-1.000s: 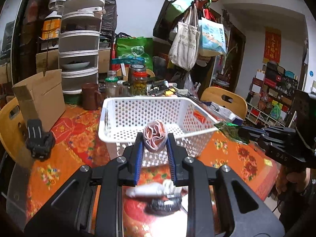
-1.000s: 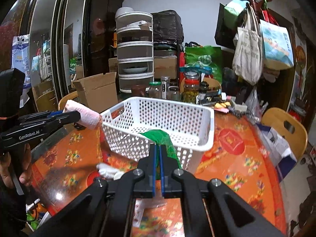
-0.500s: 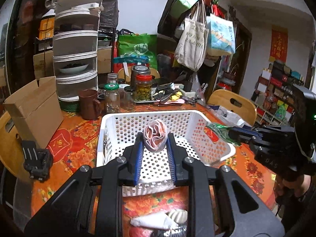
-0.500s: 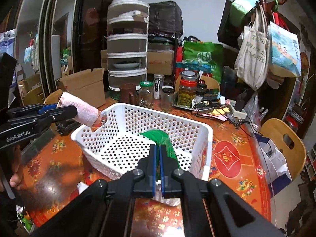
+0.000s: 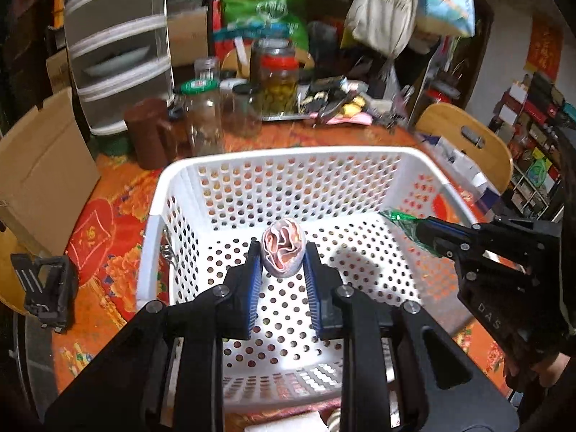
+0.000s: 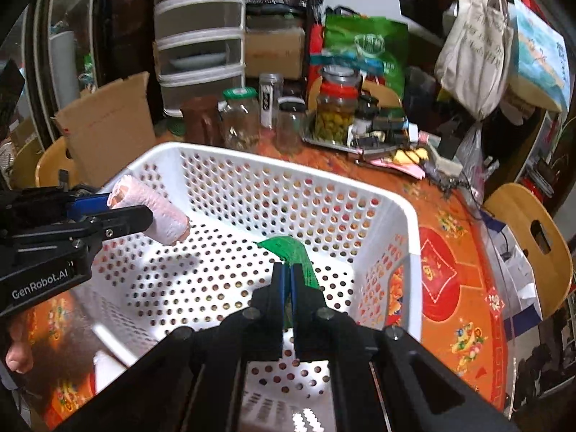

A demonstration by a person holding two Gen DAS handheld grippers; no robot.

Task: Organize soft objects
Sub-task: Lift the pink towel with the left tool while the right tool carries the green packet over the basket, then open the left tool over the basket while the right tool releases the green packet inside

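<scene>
A: Nearest, left gripper clamped on a pink roll, held over the basket. Right gripper pressed together on a green bag, also above the basket floor.

B: Anything lying in the basket?

A: Only shadows on the perforated white floor. Both items up in the air, not touching it.

B: And under the basket?

A: Table with an orange-red floral cloth. Black clip-like device at the left edge, cardboard box beside it.

B: Farther back?

A: Brown mug, then glass jars; one with a red lid full of yellow-green pieces, others apparently bare. Metal tray of small clutter to the right. Behind, a drawer tower with a plate in one drawer, a green bag, totes on a rack, wooden chairs around.
</scene>
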